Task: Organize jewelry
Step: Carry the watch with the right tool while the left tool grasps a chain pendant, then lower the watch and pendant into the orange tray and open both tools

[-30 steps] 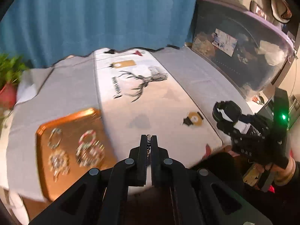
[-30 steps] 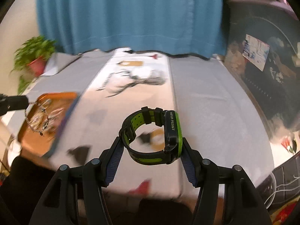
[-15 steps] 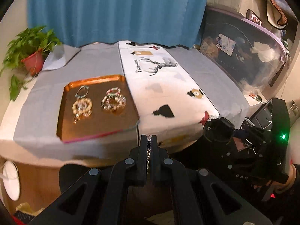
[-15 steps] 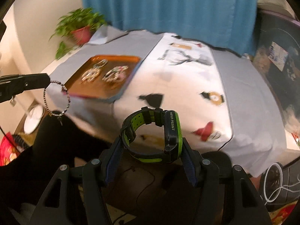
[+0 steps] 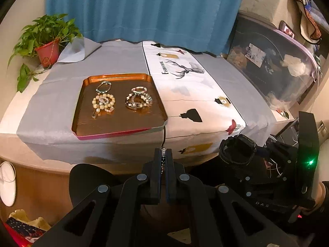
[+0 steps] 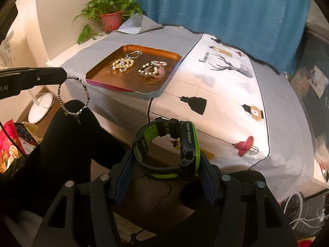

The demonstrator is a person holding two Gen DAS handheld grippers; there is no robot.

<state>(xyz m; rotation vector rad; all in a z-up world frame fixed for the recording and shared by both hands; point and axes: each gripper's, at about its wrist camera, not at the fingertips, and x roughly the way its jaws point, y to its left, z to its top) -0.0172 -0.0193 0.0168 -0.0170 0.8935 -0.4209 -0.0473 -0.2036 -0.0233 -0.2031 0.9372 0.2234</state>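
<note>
The left tongs [image 5: 163, 156] pinch a beaded bracelet [image 6: 72, 98], which dangles at the left of the right wrist view. The right tongs [image 6: 164, 164] grip a black-and-green watch [image 6: 166, 148] at lower centre, short of the worktop [image 6: 226, 94] with its copper tray [image 6: 131, 90] of jewelry.

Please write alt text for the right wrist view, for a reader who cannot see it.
The right gripper holds a black and green watch in front of a cloth-covered table. At left, the left gripper dangles a beaded bracelet near an orange tray of bracelets. A potted plant and a blue curtain stand behind.
</note>
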